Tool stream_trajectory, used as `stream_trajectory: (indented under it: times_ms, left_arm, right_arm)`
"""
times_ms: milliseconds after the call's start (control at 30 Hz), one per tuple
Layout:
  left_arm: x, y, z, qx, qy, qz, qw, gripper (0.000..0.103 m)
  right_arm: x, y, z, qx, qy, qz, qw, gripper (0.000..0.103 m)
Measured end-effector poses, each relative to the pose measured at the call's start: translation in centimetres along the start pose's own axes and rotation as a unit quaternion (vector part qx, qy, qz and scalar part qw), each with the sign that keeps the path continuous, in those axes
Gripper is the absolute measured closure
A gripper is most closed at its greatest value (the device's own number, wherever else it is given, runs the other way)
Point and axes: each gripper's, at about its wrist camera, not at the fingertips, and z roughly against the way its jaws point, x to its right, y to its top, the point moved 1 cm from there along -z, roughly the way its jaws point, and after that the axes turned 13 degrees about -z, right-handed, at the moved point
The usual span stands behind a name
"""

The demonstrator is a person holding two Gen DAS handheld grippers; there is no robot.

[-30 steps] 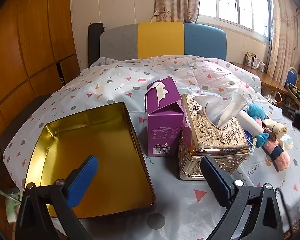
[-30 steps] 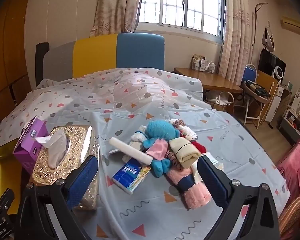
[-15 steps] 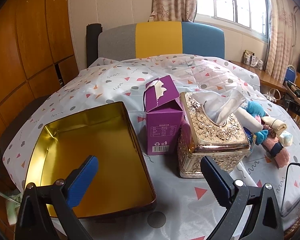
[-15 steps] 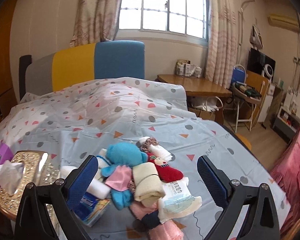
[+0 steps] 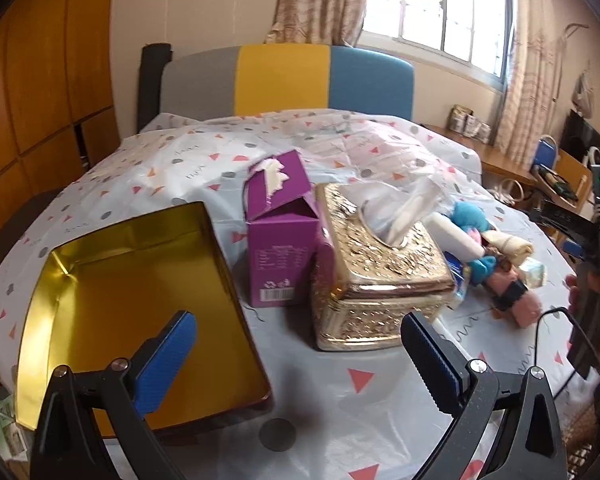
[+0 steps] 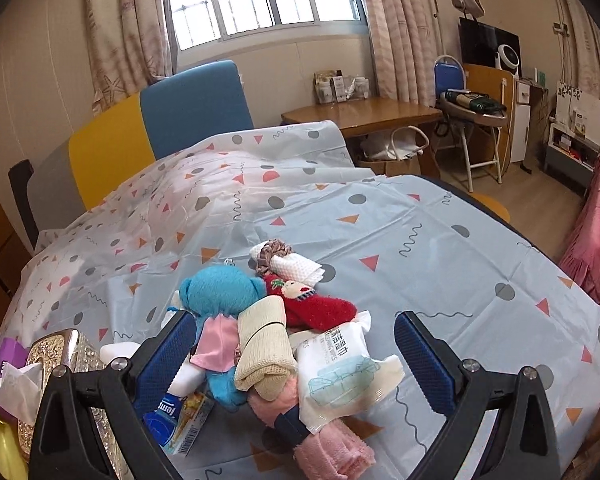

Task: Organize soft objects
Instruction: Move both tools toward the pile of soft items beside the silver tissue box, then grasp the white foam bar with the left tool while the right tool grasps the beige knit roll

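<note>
A heap of soft things lies on the patterned cloth: a blue plush toy point(image 6: 220, 296), a red sock point(image 6: 316, 310), a beige rolled cloth point(image 6: 266, 346), a wet-wipe pack point(image 6: 340, 372), a pink towel point(image 6: 332, 446) and a white cloth with a brown scrunchie point(image 6: 290, 262). My right gripper point(image 6: 296, 354) is open and empty, just above the heap. My left gripper point(image 5: 298, 360) is open and empty, in front of an empty gold tin tray point(image 5: 140, 308). The heap also shows at the right of the left wrist view point(image 5: 492, 256).
A purple carton point(image 5: 282, 236) and a gold tissue box point(image 5: 376, 264) stand between the tray and the heap. A blue tissue pack point(image 6: 180, 416) lies by the heap. A desk point(image 6: 364, 114) and folding chair point(image 6: 472, 120) stand beyond the table's right edge.
My right gripper has swung right and moved in over the heap. My left gripper has barely moved; the right hand and its cable now show at its right edge.
</note>
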Motion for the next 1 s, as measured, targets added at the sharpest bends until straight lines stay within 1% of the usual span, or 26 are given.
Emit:
stream_trajectory:
  times_ms: [167, 300, 400, 433, 467, 567, 633, 667, 700, 767, 800, 833, 867, 900, 1000]
  left_arm:
    - [1.1, 0.2, 0.1, 0.002, -0.036, -0.019, 0.9992, 0.000]
    - [2.3, 1.3, 0.6, 0.009, -0.068, -0.045, 0.9966, 0.000]
    - [3.7, 3.0, 1.4, 0.025, -0.085, -0.076, 0.9932, 0.000]
    - [4.4, 3.7, 1.5, 0.024, -0.090, -0.092, 0.9914, 0.000]
    - [4.8, 4.3, 1.5, 0.024, -0.100, -0.098, 0.9899, 0.001]
    - [6.5, 6.7, 1.1, 0.017, -0.140, -0.101, 0.9849, 0.003]
    - [8.4, 8.6, 0.3, 0.012, -0.167, -0.108, 0.9801, 0.005]
    - [9.0, 9.2, -0.2, 0.006, -0.176, -0.106, 0.9787, 0.007]
    - [9.8, 9.9, -0.8, -0.002, -0.188, -0.104, 0.9767, 0.014]
    - [11.7, 11.6, -3.1, -0.034, -0.213, -0.097, 0.9717, 0.016]
    - [12.3, 12.0, -3.9, -0.043, -0.219, -0.093, 0.9703, 0.019]
    - [13.1, 12.7, -5.2, -0.058, -0.222, -0.086, 0.9695, 0.023]
    - [13.7, 13.3, -6.6, -0.075, -0.226, -0.076, 0.9681, 0.023]
    - [14.3, 13.7, -7.6, -0.087, -0.230, -0.066, 0.9670, 0.027]
    - [15.5, 14.6, -10.9, -0.127, -0.234, -0.034, 0.9633, 0.029]
  right_arm:
    - [0.9, 0.0, -0.9, -0.026, -0.004, -0.027, 0.999, 0.002]
    - [1.9, 0.0, -1.5, -0.044, -0.005, -0.053, 0.998, 0.002]
    - [2.3, 0.1, -1.6, -0.055, 0.001, -0.069, 0.996, 0.002]
    - [2.4, 0.1, -1.6, -0.055, 0.002, -0.073, 0.996, 0.002]
    - [2.5, 0.2, -1.5, -0.055, 0.003, -0.075, 0.996, 0.002]
    - [2.9, 0.4, -1.5, -0.058, 0.011, -0.089, 0.994, 0.002]
    - [3.2, 0.5, -1.5, -0.061, 0.014, -0.099, 0.993, 0.002]
    - [3.2, 0.5, -1.4, -0.060, 0.015, -0.101, 0.993, 0.002]
    - [3.3, 0.6, -1.4, -0.058, 0.015, -0.102, 0.993, 0.002]
    - [3.4, 0.8, -1.3, -0.055, 0.016, -0.105, 0.993, 0.002]
    - [3.5, 0.8, -1.2, -0.053, 0.017, -0.107, 0.993, 0.002]
    - [3.6, 0.9, -1.1, -0.049, 0.018, -0.110, 0.993, 0.002]
    - [3.7, 1.0, -1.0, -0.046, 0.017, -0.112, 0.992, 0.002]
    - [3.8, 1.1, -1.0, -0.046, 0.017, -0.115, 0.992, 0.002]
    - [4.1, 1.2, -1.2, -0.051, 0.021, -0.125, 0.991, 0.002]
